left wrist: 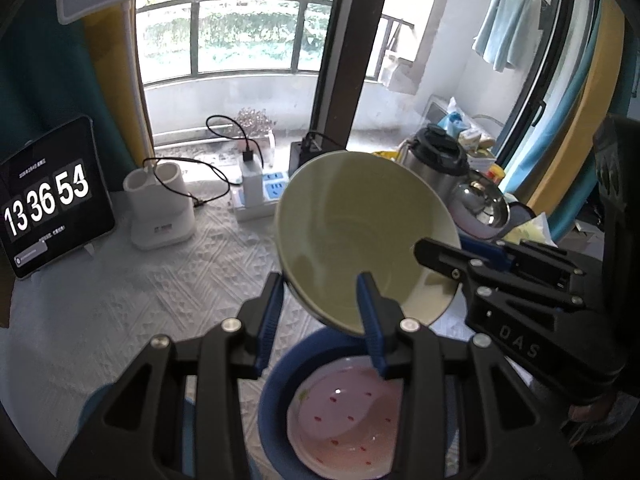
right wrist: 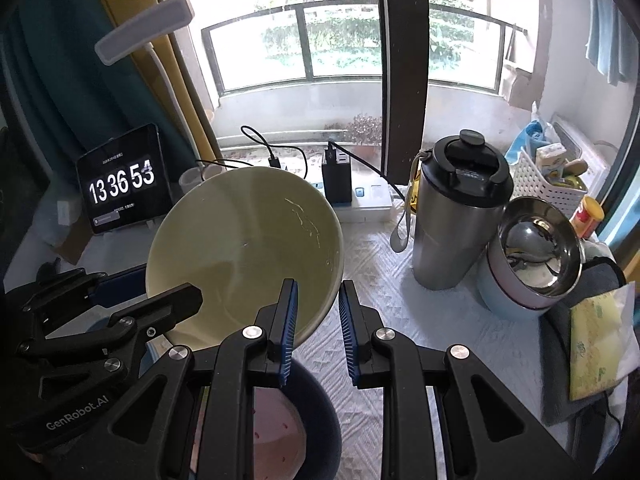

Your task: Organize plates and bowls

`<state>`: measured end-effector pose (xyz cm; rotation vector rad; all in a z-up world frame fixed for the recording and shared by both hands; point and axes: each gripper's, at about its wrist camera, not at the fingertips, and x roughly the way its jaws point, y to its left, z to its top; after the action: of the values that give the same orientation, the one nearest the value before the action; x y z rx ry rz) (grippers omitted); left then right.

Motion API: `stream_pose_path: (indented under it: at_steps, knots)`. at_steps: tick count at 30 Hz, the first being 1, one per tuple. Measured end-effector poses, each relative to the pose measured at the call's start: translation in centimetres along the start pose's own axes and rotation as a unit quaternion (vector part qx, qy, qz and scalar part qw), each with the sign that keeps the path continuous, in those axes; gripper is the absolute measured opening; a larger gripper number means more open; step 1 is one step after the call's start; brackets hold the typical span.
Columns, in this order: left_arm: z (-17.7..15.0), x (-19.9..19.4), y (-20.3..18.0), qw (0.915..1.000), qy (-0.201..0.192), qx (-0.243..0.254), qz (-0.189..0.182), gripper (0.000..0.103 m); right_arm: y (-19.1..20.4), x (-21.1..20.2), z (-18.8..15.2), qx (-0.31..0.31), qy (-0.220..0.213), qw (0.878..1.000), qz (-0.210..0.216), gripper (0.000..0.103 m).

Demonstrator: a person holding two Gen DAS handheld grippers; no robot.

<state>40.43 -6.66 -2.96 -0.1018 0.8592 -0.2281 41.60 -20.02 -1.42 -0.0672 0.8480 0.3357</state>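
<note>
Overhead, tilted cream bowl (left wrist: 360,236) in both claws

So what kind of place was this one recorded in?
Most likely a home, at a table by a balcony window: laundry hangs outside, and a steel tumbler, power strip and tablet clock crowd the cloth-covered top.

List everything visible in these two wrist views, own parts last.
bowl: one, cream, tilted in the air above the nested bowls
blue bowl: one, on the tablecloth, nearest
dotted bowl: one, pink-white, inside the blue bowl
tablet: one, black, showing a clock, far left
tumbler: one, steel with black lid, right
steel bowl: one, beside the tumbler
basket: one, white, far right
power strip: one, white, by the window
left gripper: black, blue pads, at the cream bowl's rim
right gripper: same, rim between its fingers
</note>
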Motion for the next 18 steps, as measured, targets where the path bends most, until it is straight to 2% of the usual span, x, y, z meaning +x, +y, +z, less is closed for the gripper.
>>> stream_pose_path:
  at_steps: [18]
  knots:
    - [-3.5,-4.0,-1.2,1.0000,-0.007,0.006,-0.002,0.039,1.7,-4.0,-3.4,0.003,-0.006,1.000,-0.004,0.023]
